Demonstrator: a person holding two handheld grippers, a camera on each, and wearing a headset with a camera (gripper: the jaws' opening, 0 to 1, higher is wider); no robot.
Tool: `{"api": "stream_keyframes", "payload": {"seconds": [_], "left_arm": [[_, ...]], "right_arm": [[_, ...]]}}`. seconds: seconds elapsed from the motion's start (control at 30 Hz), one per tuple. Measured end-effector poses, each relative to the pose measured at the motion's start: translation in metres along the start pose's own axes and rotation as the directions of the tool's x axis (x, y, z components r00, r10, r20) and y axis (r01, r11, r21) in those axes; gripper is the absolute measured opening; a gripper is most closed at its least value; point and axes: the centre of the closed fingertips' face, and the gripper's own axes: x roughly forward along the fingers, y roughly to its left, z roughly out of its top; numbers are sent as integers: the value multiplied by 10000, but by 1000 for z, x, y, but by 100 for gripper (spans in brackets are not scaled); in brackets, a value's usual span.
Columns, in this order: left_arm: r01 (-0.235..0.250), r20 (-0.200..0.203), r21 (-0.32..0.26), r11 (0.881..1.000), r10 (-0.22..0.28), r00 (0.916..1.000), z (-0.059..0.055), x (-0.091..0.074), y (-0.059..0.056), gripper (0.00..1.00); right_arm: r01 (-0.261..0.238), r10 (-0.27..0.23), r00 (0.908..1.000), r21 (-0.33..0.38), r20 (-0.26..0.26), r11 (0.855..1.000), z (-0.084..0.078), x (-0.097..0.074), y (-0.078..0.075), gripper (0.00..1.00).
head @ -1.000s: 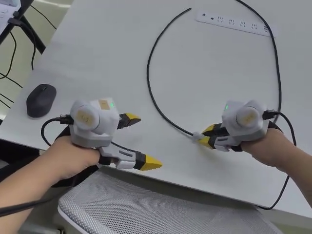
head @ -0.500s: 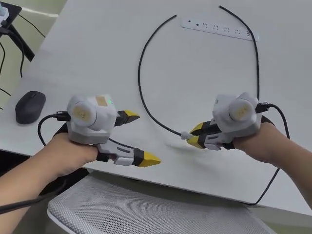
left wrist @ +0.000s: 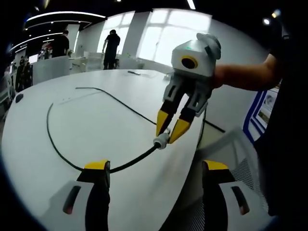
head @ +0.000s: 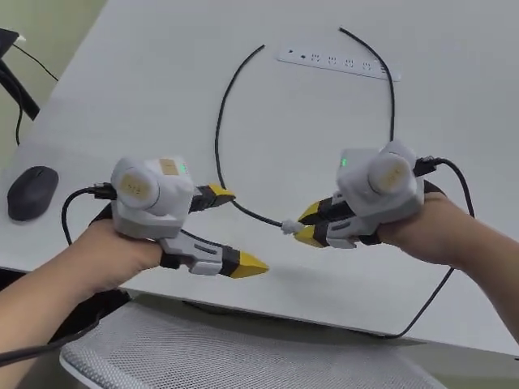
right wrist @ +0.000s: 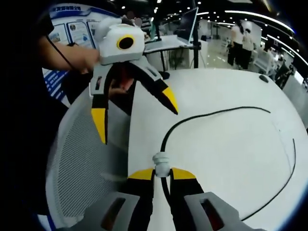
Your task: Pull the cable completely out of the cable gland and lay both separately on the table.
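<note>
A black cable (head: 219, 138) curves in a loop over the white table (head: 138, 97) and ends in a small white cable gland (head: 289, 227) near the front edge. My right gripper (head: 305, 226) is shut on the gland, which sticks out just past its yellow fingertips (right wrist: 142, 174). In the right gripper view the gland (right wrist: 162, 162) sits between my jaws and the cable (right wrist: 211, 115) runs away from it. My left gripper (head: 235, 228) stands open a short way left of the gland and holds nothing. The left gripper view has the right gripper (left wrist: 168, 129) holding the gland (left wrist: 161, 140) ahead of my open jaws.
A white power strip (head: 336, 62) lies at the back of the table. A dark mouse (head: 31, 190) sits at the far left. A grey mesh chair (head: 243, 348) stands below the table's front edge. A second black lead (head: 389, 89) runs down to the right hand.
The camera has swung to the right. The gap between the two grippers has narrowed, so the open left gripper is closer to the gland. The right gripper stays shut on it.
</note>
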Motion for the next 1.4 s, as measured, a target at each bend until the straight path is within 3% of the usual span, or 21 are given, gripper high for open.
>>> {"api": "stream_keyframes", "payload": {"seconds": [0.1, 0.3, 0.77, 1.1, 1.4], "left_arm": [[131, 20, 59, 9999, -131, 9999, 5, 2, -4, 73], [232, 223, 216, 9995, -237, 9995, 15, 4, -10, 74], [874, 418, 458, 9951, -893, 9951, 29, 15, -28, 65], [1295, 730, 348, 9910, -1318, 9886, 42, 19, -32, 46], [1467, 739, 584, 9875, -1508, 9858, 44, 23, -36, 30]], "right_arm": [[-93, 91, 9999, -279, -72, 9996, 3, -5, 2, 6], [-283, 279, 9996, -578, -75, 9979, 12, -14, 10, 6], [-450, 453, 9990, -1054, 13, 9934, 23, -35, 20, 6], [-542, 566, 9983, -1343, 141, 9895, 22, -42, 20, 6], [-746, 782, 9967, -1363, 214, 9879, 23, -43, 22, 6]]}}
